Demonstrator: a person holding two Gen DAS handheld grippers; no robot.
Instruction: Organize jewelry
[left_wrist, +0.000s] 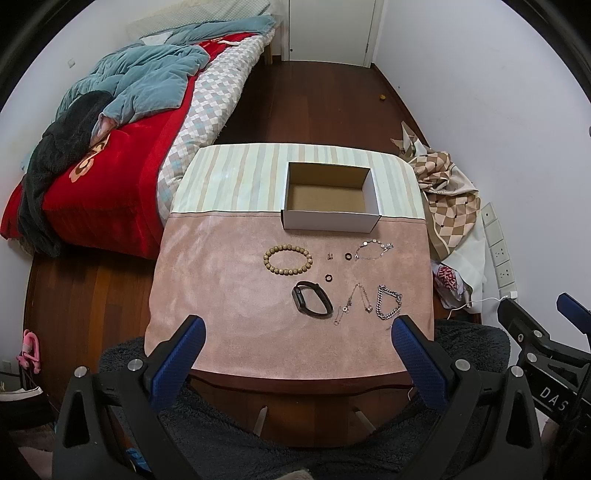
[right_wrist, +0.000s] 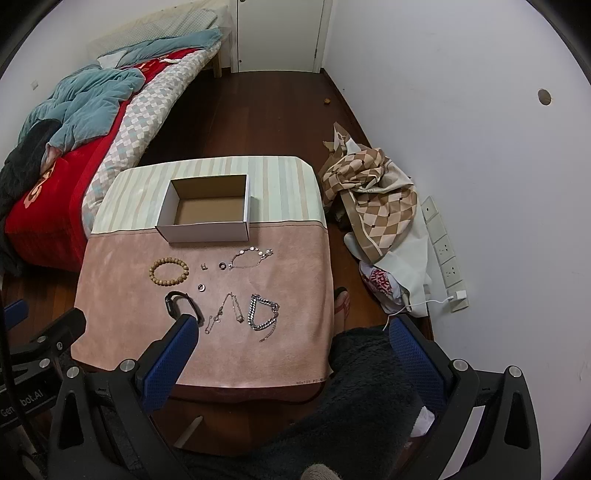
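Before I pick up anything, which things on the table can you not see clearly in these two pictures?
- Black wristband: right wrist view, its near end hidden behind the right gripper's blue fingers.
- Small piece beside the dark ring: both views, too small to identify.
- Thin chain: both views, clasp and links too fine to read.
- Box: left wrist view, near wall hides part of the floor.

A white box (left_wrist: 330, 218) with a brown inside sits on a pink, pale-striped cloth (left_wrist: 221, 295) beside a tan bead bracelet (left_wrist: 287, 260).
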